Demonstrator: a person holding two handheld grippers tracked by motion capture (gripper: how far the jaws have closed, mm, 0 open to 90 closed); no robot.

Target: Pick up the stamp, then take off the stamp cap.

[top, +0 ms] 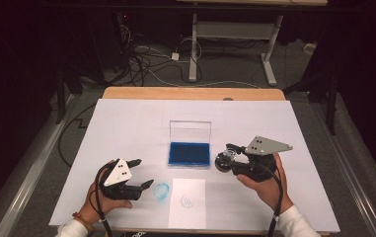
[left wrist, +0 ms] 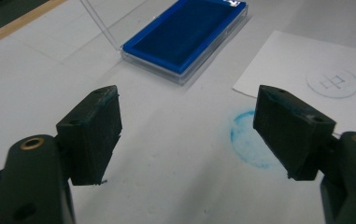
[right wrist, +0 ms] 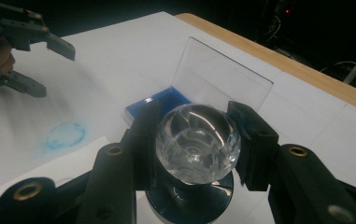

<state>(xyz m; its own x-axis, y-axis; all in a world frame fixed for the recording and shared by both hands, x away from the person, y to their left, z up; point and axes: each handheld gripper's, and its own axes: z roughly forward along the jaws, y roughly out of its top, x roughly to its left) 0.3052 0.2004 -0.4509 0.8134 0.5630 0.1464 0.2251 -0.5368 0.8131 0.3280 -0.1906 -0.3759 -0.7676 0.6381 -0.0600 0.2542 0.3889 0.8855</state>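
Note:
My right gripper [top: 226, 159] is shut on a stamp [right wrist: 196, 144] with a clear faceted knob and a round black base, held just above the table to the right of the ink pad. The blue ink pad [top: 189, 154] lies in a clear case with its lid [top: 190, 132] standing open. A white paper sheet [top: 188, 202] near the front edge carries a faint round blue print [top: 187, 200]. My left gripper [top: 145, 172] is open with nothing between its jaws, left of a blue ring smudge [top: 161, 191] on the table cover. In the left gripper view the smudge [left wrist: 248, 140] lies just past the right jaw.
A white cover [top: 126, 123] spreads over the wooden table [top: 190, 93]. Beyond the far edge are a floor with cables and the legs of another desk [top: 193, 54]. The far half of the cover, behind the ink pad, is bare.

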